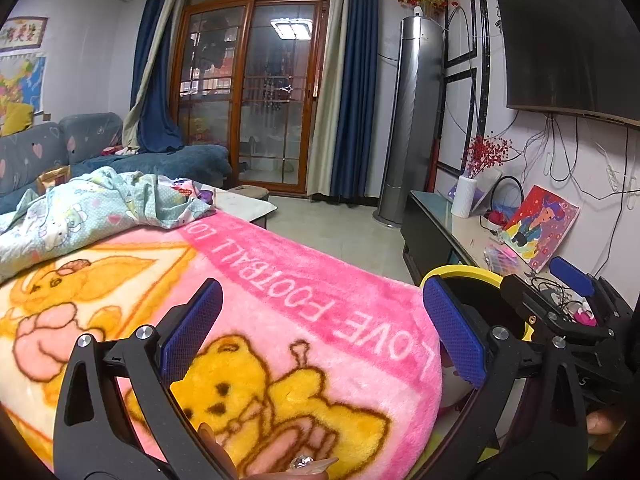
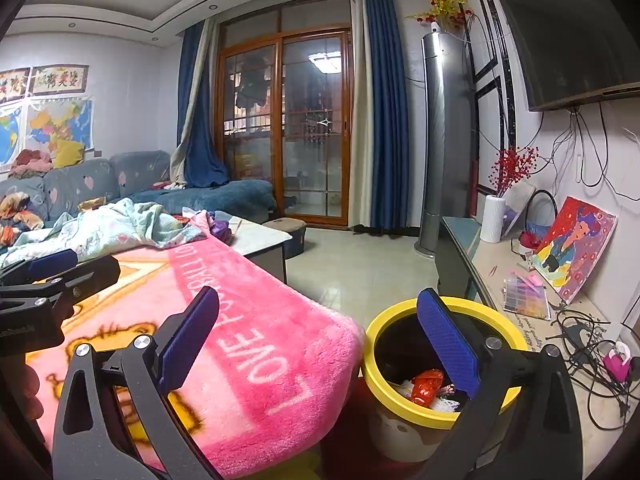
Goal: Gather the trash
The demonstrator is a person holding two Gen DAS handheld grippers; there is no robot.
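A yellow-rimmed trash bin (image 2: 400,400) stands on the floor beside the pink blanket (image 2: 256,344). Inside it lie a red wrapper (image 2: 427,386) and white scraps. My right gripper (image 2: 320,336) is open and empty, its right finger over the bin's mouth, its left finger over the blanket edge. My left gripper (image 1: 320,328) is open and empty, hovering over the pink bear blanket (image 1: 280,312). The bin's rim (image 1: 464,271) shows behind its right finger. The right gripper (image 1: 568,280) appears at the right edge of the left wrist view.
A crumpled light-blue quilt (image 2: 112,228) lies at the blanket's far end. A low TV cabinet (image 2: 500,272) on the right carries a white vase, a painting (image 2: 576,244), bead boxes and tangled cables. A sofa (image 2: 80,188), a coffee table and a tower air conditioner stand farther off.
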